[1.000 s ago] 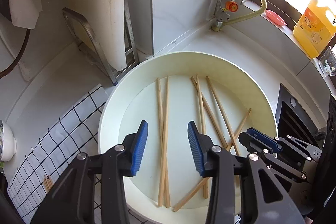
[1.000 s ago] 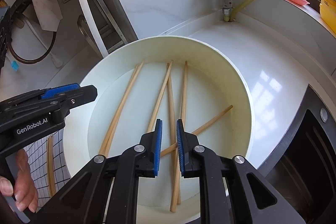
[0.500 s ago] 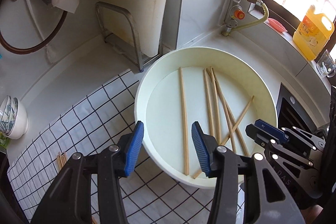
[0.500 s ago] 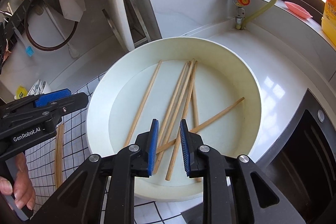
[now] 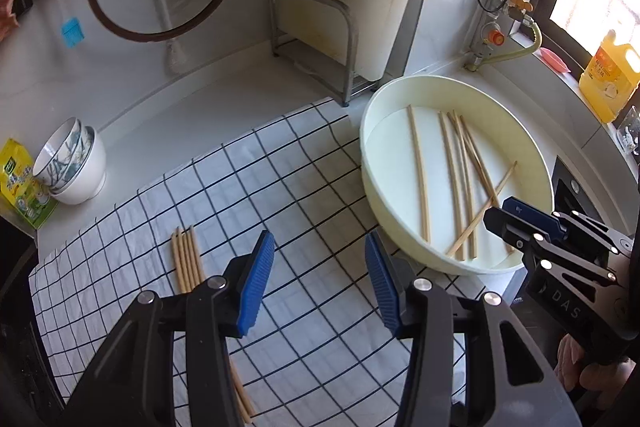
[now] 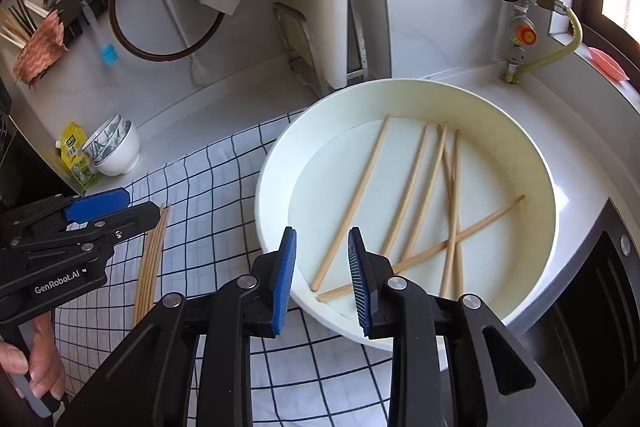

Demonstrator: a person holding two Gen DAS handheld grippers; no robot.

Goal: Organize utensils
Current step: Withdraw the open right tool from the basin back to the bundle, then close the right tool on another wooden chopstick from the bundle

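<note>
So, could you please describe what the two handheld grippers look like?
Both are matte black linkage frames with silver rivets and ribbed blue pads. The left gripper carries white "GenRobot.AI" lettering on its side; the right gripper shows raised "DAS" letters. No cables or sleeves show.

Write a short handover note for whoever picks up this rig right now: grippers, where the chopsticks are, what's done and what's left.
Left gripper: open, empty, above the checked cloth.
Right gripper: empty, jaws have just been opening, at the near rim of the white basin.
Done: a neat row of chopsticks lies side by side on the cloth.
Left: six loose chopsticks lie in the basin, one crossing the others. Probably move them to the row on the cloth next.
</note>
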